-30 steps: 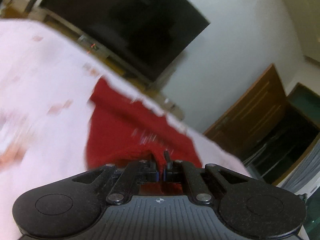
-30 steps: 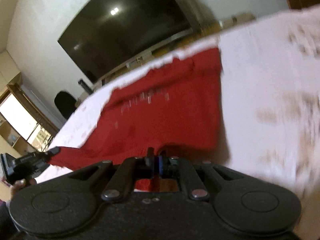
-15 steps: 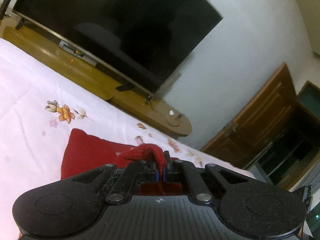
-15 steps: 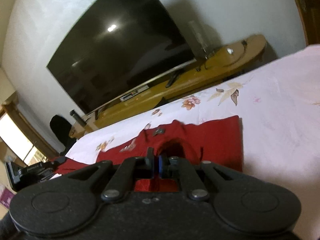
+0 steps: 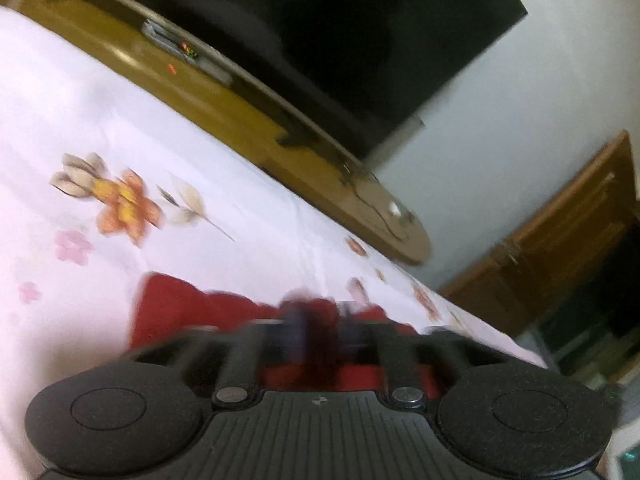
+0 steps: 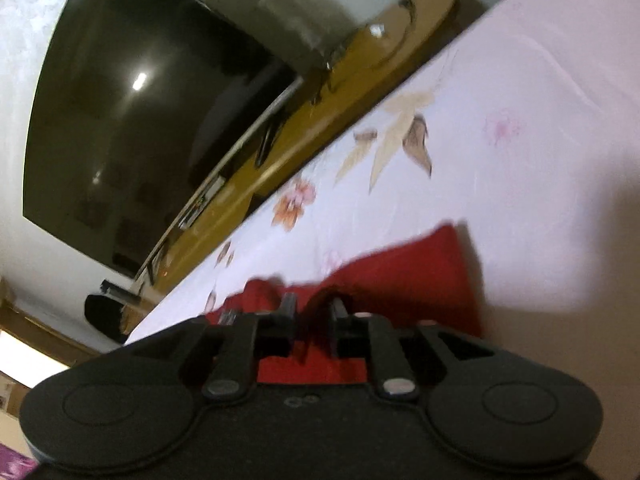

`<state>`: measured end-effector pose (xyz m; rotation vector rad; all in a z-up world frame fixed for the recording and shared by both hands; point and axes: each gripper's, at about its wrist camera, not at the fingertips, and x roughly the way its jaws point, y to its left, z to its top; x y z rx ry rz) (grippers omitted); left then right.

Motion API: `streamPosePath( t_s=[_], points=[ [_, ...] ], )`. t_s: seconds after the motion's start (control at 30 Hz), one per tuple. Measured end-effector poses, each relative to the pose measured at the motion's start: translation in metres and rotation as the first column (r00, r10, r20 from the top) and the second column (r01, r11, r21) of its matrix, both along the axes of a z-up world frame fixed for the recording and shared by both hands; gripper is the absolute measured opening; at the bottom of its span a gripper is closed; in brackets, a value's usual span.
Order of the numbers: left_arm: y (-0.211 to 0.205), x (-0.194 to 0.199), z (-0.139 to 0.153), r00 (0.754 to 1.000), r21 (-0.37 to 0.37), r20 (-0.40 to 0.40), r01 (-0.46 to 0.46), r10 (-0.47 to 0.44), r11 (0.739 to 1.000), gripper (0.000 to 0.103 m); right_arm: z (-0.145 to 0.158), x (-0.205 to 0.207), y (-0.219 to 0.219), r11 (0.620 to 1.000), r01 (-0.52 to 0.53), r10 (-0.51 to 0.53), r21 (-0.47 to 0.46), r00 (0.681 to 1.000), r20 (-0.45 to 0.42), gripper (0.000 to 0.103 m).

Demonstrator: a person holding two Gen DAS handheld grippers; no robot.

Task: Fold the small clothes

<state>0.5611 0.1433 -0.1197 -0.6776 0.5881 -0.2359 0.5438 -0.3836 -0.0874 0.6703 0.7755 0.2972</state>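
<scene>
A small red garment [image 5: 172,312] lies on the white flowered bed sheet [image 5: 60,112], just beyond both grippers. In the left wrist view my left gripper [image 5: 320,320] is blurred, with its jaws parted and red cloth between and under them. In the right wrist view the red garment [image 6: 416,276] lies flat with a raised fold at my right gripper [image 6: 312,312], whose jaws stand apart around that fold. Most of the garment is hidden behind the gripper bodies.
A long wooden TV bench [image 5: 224,120] runs along the far edge of the bed, with a large dark television [image 6: 132,108] above it. A wooden door [image 5: 560,248] stands at the right. The bed sheet [image 6: 540,100] stretches far to the right.
Both grippers, shut on the red cloth before, have opened their jaws. Both have dropped low to the bed and tilted, and the garment now lies folded on the sheet.
</scene>
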Motion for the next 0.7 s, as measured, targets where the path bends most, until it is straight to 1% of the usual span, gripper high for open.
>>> streamPosePath(
  t_s=[0.03, 0.07, 0.1, 0.13, 0.2, 0.23, 0.27, 0.3, 0.33, 0.37, 0.4, 0.43, 0.47, 0.5, 0.53, 0.63, 0.67, 0.7],
  points=[
    [0.001, -0.009, 0.003, 0.998, 0.013, 0.052, -0.028, 0.027, 1.0, 0.085, 0.003, -0.003, 0.001, 1.0, 0.0, 0.001, -0.028, 1.0, 0.029, 0.039],
    [0.003, -0.018, 0.008, 0.993, 0.021, 0.113, -0.048, 0.045, 0.999, 0.086, 0.006, -0.007, 0.002, 0.999, -0.002, 0.005, -0.053, 0.998, 0.059, 0.048],
    [0.004, -0.022, 0.011, 0.99, 0.026, 0.132, -0.048, 0.044, 0.999, 0.086, 0.01, -0.012, 0.004, 0.996, -0.007, 0.015, -0.086, 0.996, 0.086, 0.059],
    [0.004, -0.023, 0.014, 0.991, 0.046, 0.133, -0.038, 0.032, 0.998, 0.086, 0.013, -0.017, 0.007, 0.992, -0.017, 0.031, -0.126, 0.993, 0.112, 0.059],
    [-0.006, -0.016, 0.018, 0.995, 0.148, 0.098, 0.01, -0.025, 0.989, 0.085, 0.016, -0.02, 0.013, 0.981, -0.045, 0.071, -0.188, 0.989, 0.133, 0.058],
    [-0.013, -0.012, 0.018, 0.995, 0.202, 0.079, 0.041, -0.058, 0.979, 0.085, 0.016, -0.019, 0.017, 0.973, -0.062, 0.091, -0.222, 0.988, 0.127, 0.057],
    [-0.023, -0.007, 0.018, 0.993, 0.26, 0.049, 0.087, -0.103, 0.962, 0.085, 0.015, -0.017, 0.021, 0.965, -0.069, 0.103, -0.252, 0.987, 0.125, 0.057],
    [-0.033, -0.003, 0.017, 0.991, 0.315, 0.015, 0.121, -0.133, 0.941, 0.079, 0.014, -0.015, 0.026, 0.955, -0.076, 0.115, -0.286, 0.986, 0.123, 0.057],
    [-0.043, -0.002, 0.017, 0.988, 0.378, -0.009, 0.145, -0.153, 0.914, 0.067, 0.015, -0.012, 0.03, 0.947, -0.08, 0.121, -0.311, 0.986, 0.116, 0.057],
    [-0.054, -0.001, 0.014, 0.984, 0.433, -0.033, 0.172, -0.175, 0.885, 0.062, 0.015, -0.011, 0.034, 0.94, -0.087, 0.131, -0.331, 0.985, 0.114, 0.057],
    [-0.062, -0.001, 0.012, 0.981, 0.476, -0.05, 0.187, -0.186, 0.859, 0.051, 0.016, -0.011, 0.037, 0.934, -0.09, 0.141, -0.345, 0.982, 0.123, 0.057],
    [-0.07, -0.004, 0.009, 0.981, 0.526, -0.047, 0.184, -0.187, 0.831, 0.049, 0.019, -0.013, 0.039, 0.934, -0.082, 0.14, -0.349, 0.98, 0.144, 0.057],
    [-0.074, -0.005, 0.007, 0.982, 0.543, -0.038, 0.177, -0.186, 0.821, 0.047, 0.021, -0.014, 0.036, 0.943, -0.066, 0.127, -0.327, 0.978, 0.168, 0.057],
    [-0.076, -0.004, 0.008, 0.982, 0.538, -0.035, 0.176, -0.187, 0.824, 0.033, 0.022, -0.012, 0.03, 0.955, -0.046, 0.103, -0.294, 0.978, 0.18, 0.057],
    [-0.073, -0.005, 0.01, 0.982, 0.527, -0.032, 0.174, -0.185, 0.832, 0.024, 0.022, -0.012, 0.027, 0.961, -0.04, 0.09, -0.275, 0.981, 0.174, 0.057],
    [-0.062, -0.007, 0.013, 0.985, 0.477, -0.026, 0.165, -0.173, 0.864, 0.02, 0.021, -0.007, 0.034, 0.945, -0.093, 0.148, -0.313, 0.977, 0.156, 0.057],
    [-0.058, -0.008, 0.012, 0.985, 0.465, -0.025, 0.164, -0.172, 0.87, 0.02, 0.021, -0.005, 0.037, 0.939, -0.116, 0.17, -0.324, 0.975, 0.142, 0.057],
    [-0.053, -0.009, 0.01, 0.985, 0.457, -0.025, 0.165, -0.173, 0.874, 0.02, 0.02, -0.005, 0.038, 0.938, -0.117, 0.171, -0.327, 0.975, 0.141, 0.057]
  ],
)
